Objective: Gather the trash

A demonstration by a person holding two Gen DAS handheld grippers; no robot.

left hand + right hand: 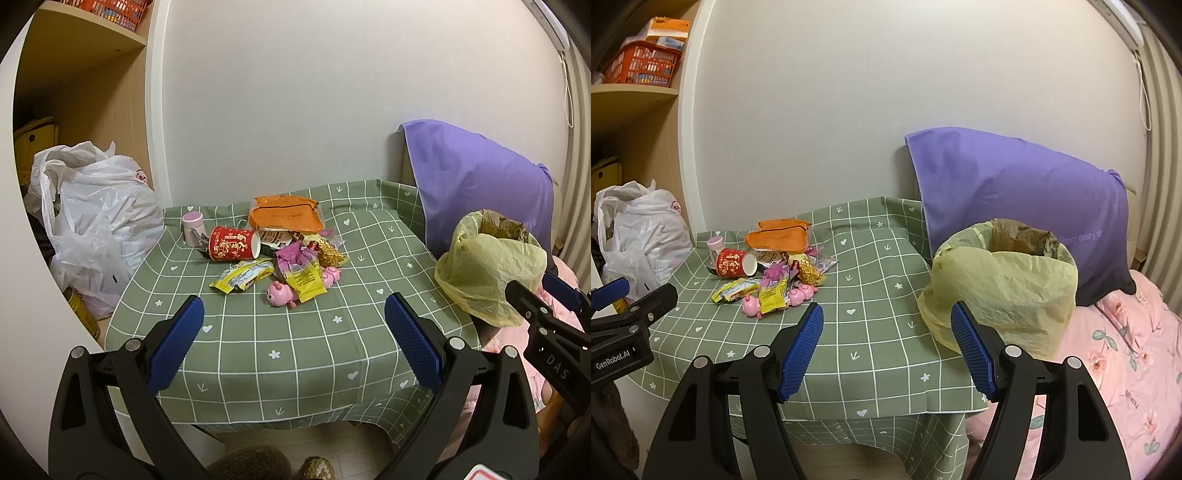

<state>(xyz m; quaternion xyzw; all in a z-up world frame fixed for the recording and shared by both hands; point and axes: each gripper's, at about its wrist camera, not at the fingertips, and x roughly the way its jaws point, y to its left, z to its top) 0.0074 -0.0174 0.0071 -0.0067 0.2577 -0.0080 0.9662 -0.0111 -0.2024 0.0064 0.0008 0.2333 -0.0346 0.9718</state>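
On green-check tablecloth (295, 350) – wrapper pile (291, 258); L gripper (295, 332) & R gripper (886, 347) wide, empty.

1. A red paper cup (233, 243) with gold print lies on its side at the left of the litter heap on the table (280, 343), its open mouth facing right.
2. An orange packet (284, 216) lies flat at the back of the heap.
3. A yellow wrapper (242, 278) lies crumpled at the front left, just below the cup.
4. A pink-and-yellow wrapper (301, 271) sits mid-heap, overlapping a pink toy (280, 294).
5. A gold foil wrapper (330, 253) lies at the right edge of the heap.
6. A bin lined with a yellow bag (1001, 284) stands open just off the table's right edge, some crumpled stuff inside.
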